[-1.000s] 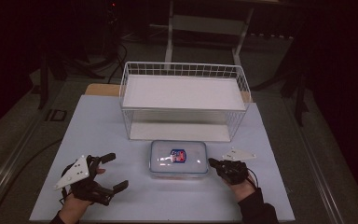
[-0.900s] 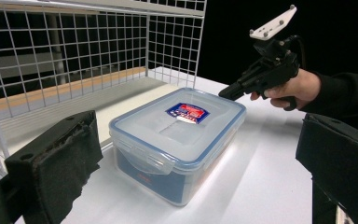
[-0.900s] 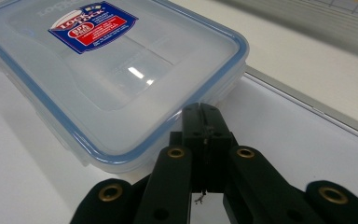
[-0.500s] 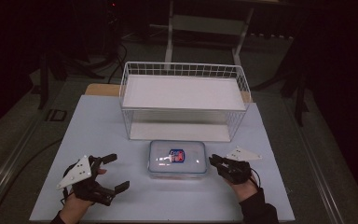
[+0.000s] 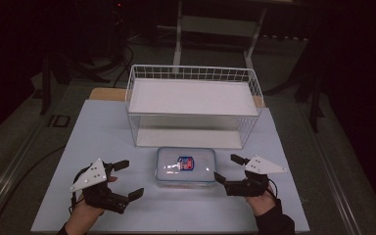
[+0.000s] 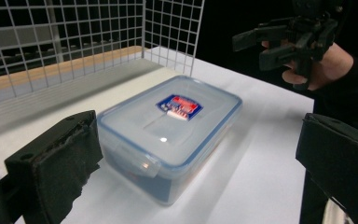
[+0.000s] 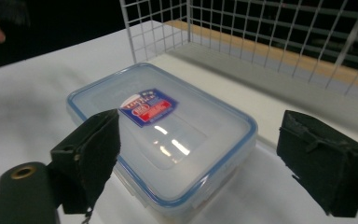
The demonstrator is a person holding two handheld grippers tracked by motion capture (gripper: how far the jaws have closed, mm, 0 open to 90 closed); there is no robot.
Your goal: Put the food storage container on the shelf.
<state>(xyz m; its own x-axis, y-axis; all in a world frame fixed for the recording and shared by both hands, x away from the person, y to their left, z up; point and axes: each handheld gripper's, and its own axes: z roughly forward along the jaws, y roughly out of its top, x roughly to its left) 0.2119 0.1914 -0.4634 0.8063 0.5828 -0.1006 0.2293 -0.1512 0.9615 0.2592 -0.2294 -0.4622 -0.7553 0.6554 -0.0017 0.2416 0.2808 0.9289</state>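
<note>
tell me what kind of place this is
Probably a lab or recording studio, not a home: a white table stands alone in a dark room, holding just a wire basket and a plastic box, with cables and metal stands behind it.
</note>
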